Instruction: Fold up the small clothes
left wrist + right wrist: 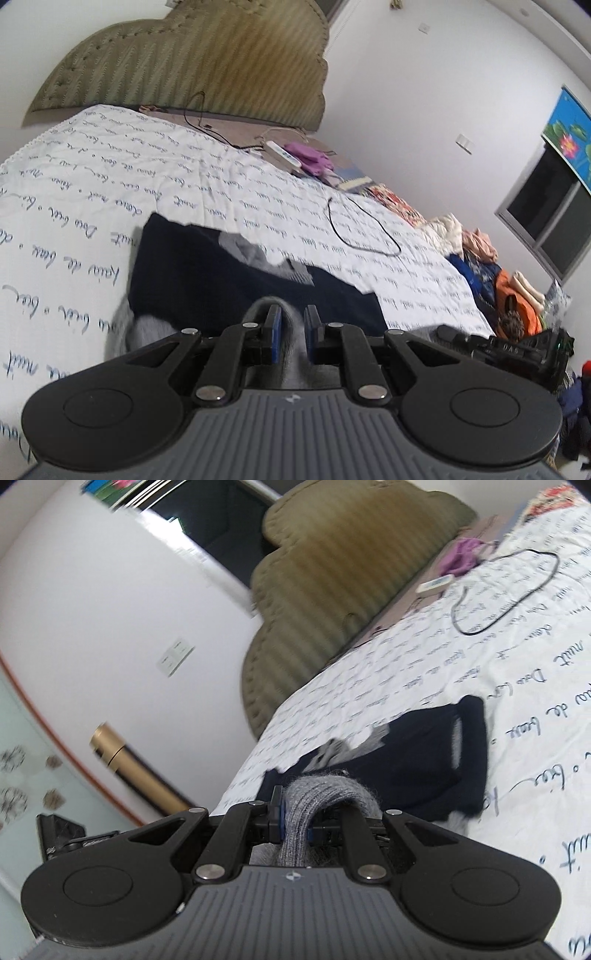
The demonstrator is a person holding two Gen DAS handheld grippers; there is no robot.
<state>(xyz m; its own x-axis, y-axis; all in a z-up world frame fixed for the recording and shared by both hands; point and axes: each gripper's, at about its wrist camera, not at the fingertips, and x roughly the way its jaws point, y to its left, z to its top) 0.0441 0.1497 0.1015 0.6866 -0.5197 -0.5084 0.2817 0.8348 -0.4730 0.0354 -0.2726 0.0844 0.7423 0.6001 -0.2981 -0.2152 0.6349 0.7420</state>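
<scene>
Bed with a white quilt [110,192] printed in blue script; a dark navy garment [207,280] with grey knit trim lies flat on it, at 12 o'clock from both wrist cameras.

Left gripper [293,325]: blue pads drawn close, pinching a strip of the grey knit hem [293,350] that runs back between the fingers toward the camera. Grip sits at the near edge of the garment, 6 o'clock of the dark panel.

Right gripper [295,812]: fingers likewise nearly together, clamped on a thick fold of the same ribbed grey knit, which bulges in an arch over the pads. The navy body [424,760] stretches away toward 1 o'clock, a grey-edged opening visible along its far side.

Judgement: two grips on the same hem keep the edge taut and level, so it can be carried over the body in one fold. The fold looks begun, not laid.

Beyond the garment: a black cable loop [364,229] at 1 o'clock, a purple cloth [314,158] and a white remote [284,153] near the olive headboard [192,62]. All well apart from the work. A heap of clothes [491,273] lies at 3 o'clock.
</scene>
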